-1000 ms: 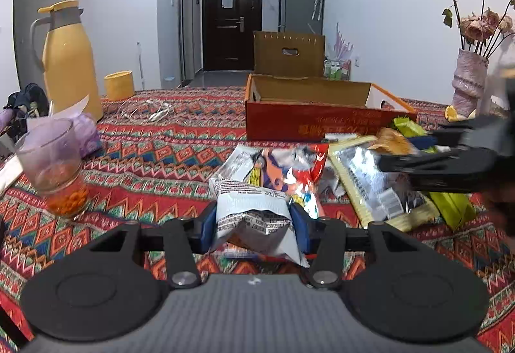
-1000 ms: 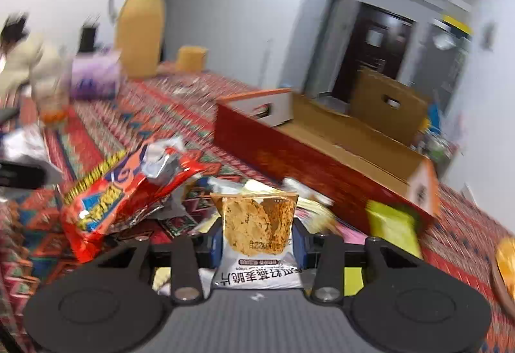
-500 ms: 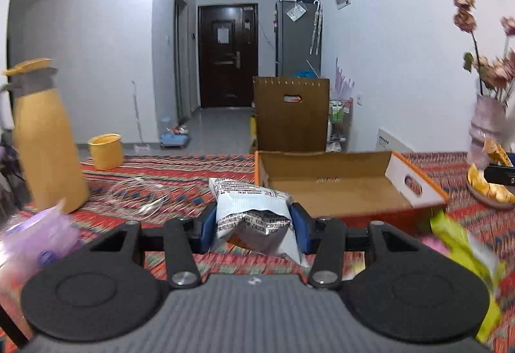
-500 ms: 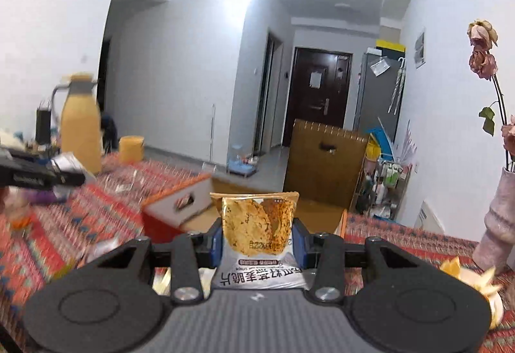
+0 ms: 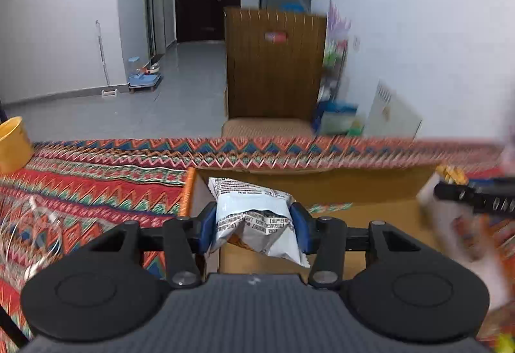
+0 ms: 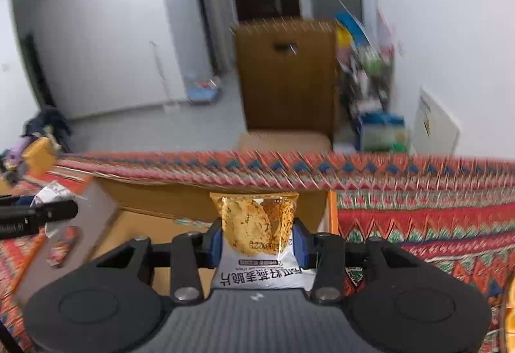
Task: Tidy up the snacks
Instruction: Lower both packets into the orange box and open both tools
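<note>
Over the box [image 6: 154, 218], the oat-crisp packet [image 6: 257, 230] reads 22g

Patterned red zigzag tablecloth [image 5: 96, 185] spreads beneath and left of the tongs. Brown wooden chair [image 5: 273, 63] stands beyond them; yellow plastic cup [image 5: 13, 143] far left.

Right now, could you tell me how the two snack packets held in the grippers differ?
The silver packet is crumpled and opaque, with black print; the oat crisp packet is flat, with a clear window showing golden crisps. The silver one sits tilted, the oat one upright. Both are clamped between blue pads above the cardboard box.
</note>
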A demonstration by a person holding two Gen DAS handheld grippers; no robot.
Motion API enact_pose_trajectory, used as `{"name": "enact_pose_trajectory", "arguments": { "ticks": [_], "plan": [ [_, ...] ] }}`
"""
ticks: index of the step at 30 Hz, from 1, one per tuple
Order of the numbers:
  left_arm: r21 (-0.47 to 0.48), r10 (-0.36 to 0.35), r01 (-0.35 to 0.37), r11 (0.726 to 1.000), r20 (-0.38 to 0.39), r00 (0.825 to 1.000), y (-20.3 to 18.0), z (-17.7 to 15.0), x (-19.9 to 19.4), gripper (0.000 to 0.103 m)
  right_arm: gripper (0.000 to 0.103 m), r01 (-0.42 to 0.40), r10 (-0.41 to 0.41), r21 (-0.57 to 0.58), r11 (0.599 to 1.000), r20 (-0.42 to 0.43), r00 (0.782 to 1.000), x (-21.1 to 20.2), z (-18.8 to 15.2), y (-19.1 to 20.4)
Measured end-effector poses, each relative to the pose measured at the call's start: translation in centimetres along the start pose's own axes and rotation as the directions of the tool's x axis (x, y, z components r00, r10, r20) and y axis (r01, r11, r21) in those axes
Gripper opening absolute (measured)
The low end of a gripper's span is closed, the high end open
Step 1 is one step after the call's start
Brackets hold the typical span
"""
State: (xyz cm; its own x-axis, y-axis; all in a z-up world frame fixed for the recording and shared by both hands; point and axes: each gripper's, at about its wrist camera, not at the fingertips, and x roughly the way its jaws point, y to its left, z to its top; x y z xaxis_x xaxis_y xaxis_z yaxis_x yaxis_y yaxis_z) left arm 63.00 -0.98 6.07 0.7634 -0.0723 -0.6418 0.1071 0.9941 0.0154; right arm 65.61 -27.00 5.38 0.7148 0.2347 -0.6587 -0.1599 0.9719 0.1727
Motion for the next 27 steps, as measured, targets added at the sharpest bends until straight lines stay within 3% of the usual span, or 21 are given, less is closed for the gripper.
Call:
{"name": "enact_pose_trajectory", "arguments": {
  "ticks": [3,4,6,7,10,17,20,24,27],
  "plan": [
    [0.043,0.067,-0.066,0.997,-0.027,0.997,-0.3,-0.5,3.2,0.053,0.045,0.07,-0.071,-0.049,0.996,-0.006,0.997,2.7,-0.1,0.5],
    [0.047,0.092,-0.091,0.995,-0.022,0.995,-0.2,-0.8,3.6,0.058,0.051,0.113,-0.113,-0.084,0.99,0.008,0.994,3.2,-0.3,0.9],
    [0.018,0.032,-0.031,0.999,-0.049,0.998,0.5,-1.1,3.9,0.062,0.066,0.103,-0.103,-0.114,0.988,0.002,0.995,3.5,-0.4,1.4],
    [0.002,0.014,-0.014,1.0,-0.041,0.999,0.7,-1.3,3.7,0.067,0.08,0.106,-0.104,-0.124,0.987,0.02,0.994,3.4,-0.4,1.7],
    [0.009,0.0,0.001,1.0,-0.037,0.999,0.7,-1.7,3.6,0.073,0.08,0.111,-0.106,-0.12,0.987,0.044,0.993,3.1,-1.0,1.8],
    [-0.03,-0.029,0.029,0.999,-0.001,1.0,1.3,-1.7,2.8,0.076,0.08,0.074,-0.069,-0.084,0.994,0.069,0.995,2.6,-1.8,0.8],
    [-0.033,0.037,-0.036,0.999,0.014,0.999,1.4,-1.3,1.7,0.08,0.08,0.045,-0.039,-0.083,0.996,0.073,0.997,1.9,-2.2,0.8],
    [-0.065,0.027,-0.023,0.998,0.062,0.998,1.6,0.3,-3.4,0.084,0.08,0.056,-0.05,-0.065,0.996,0.09,0.995,0.6,-1.9,1.0],
    [-0.071,0.013,-0.005,0.997,0.113,0.994,2.0,0.7,-8.6,0.087,0.081,0.033,-0.02,-0.081,0.996,0.151,0.988,-3.3,-1.7,2.3]
  ]
}}
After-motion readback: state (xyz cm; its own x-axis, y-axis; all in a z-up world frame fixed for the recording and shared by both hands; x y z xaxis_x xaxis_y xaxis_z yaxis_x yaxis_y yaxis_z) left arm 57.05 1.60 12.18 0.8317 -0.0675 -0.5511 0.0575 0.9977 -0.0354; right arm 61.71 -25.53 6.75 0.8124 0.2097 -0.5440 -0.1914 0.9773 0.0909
